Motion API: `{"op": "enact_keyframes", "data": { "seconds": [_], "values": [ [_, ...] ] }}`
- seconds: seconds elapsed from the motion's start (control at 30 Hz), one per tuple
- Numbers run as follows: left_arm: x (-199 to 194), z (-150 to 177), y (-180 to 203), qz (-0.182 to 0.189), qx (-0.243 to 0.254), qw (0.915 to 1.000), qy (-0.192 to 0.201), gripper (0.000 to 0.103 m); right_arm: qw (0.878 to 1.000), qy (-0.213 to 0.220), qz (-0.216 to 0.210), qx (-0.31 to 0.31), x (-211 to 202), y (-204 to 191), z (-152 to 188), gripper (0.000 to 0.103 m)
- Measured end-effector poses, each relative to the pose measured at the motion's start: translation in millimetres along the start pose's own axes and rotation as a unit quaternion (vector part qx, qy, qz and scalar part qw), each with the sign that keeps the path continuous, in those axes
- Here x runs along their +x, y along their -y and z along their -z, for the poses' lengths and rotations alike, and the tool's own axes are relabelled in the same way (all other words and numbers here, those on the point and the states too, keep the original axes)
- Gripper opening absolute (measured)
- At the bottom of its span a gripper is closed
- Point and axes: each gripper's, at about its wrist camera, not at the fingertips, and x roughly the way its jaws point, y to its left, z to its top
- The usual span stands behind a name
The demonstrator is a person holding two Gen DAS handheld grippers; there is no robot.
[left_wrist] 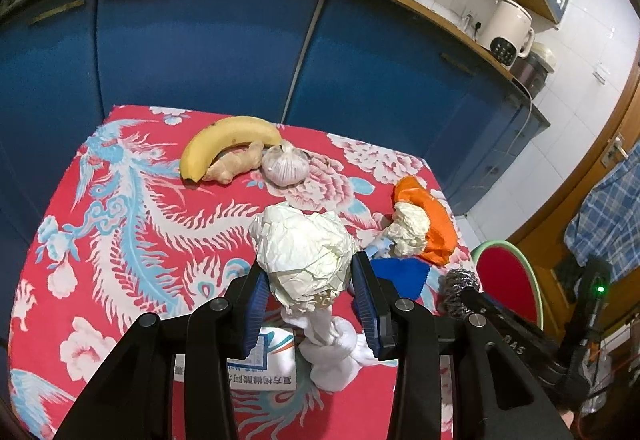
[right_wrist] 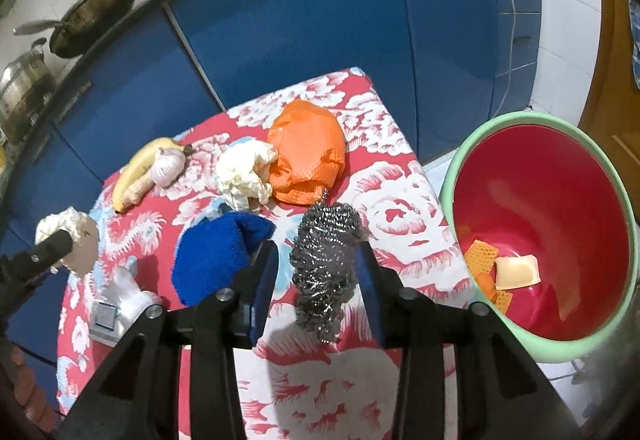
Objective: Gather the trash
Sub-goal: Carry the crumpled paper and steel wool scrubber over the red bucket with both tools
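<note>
Evidently the left gripper [left_wrist: 308, 296] has its jaws clenched on the crumpled paper ball [left_wrist: 306, 254], bound for the bin [right_wrist: 600, 336] at three o'clock; the right gripper [right_wrist: 320, 280] straddles the steel scourer [right_wrist: 326, 260], jaws released.

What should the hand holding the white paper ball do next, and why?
Probably swing the paper ball right, over the green-rimmed bin. The left gripper already clamps it, and the bin stands open beside the table with scraps inside.

Both tongs share one build: the left tongs [left_wrist: 310, 300] and right tongs [right_wrist: 318, 280] have black angular arms, round silver screws and ribbed blue pads [left_wrist: 256, 306]. A green light [left_wrist: 599, 288] glows on one.
</note>
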Motion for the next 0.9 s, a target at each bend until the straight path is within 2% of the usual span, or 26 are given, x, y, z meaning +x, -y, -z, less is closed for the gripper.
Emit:
{"op": "enact_keyframes", "data": {
  "seconds": [0.23,0.37,0.43,0.63,0.9],
  "values": [
    [1,0,3,0.005,0.003,1.0000,-0.003,0.042,0.999,-0.012,0.027,-0.021,16,-4,1,0.042],
    [-1,3,11,0.009,0.010,0.9999,-0.005,0.042,0.999,-0.013,0.026,-0.023,17,-2,4,0.035],
    [-3,4,17,0.012,0.015,0.9998,-0.006,0.042,0.999,-0.011,0.021,-0.021,12,-1,5,0.032],
    [-9,7,33,0.025,0.030,0.9992,-0.006,0.042,1.000,0.001,0.004,-0.012,-12,4,7,0.032],
    [-17,12,59,0.043,0.050,0.9978,-0.009,0.042,0.999,0.031,0.006,0.000,-55,23,7,0.032]
  ]
}}
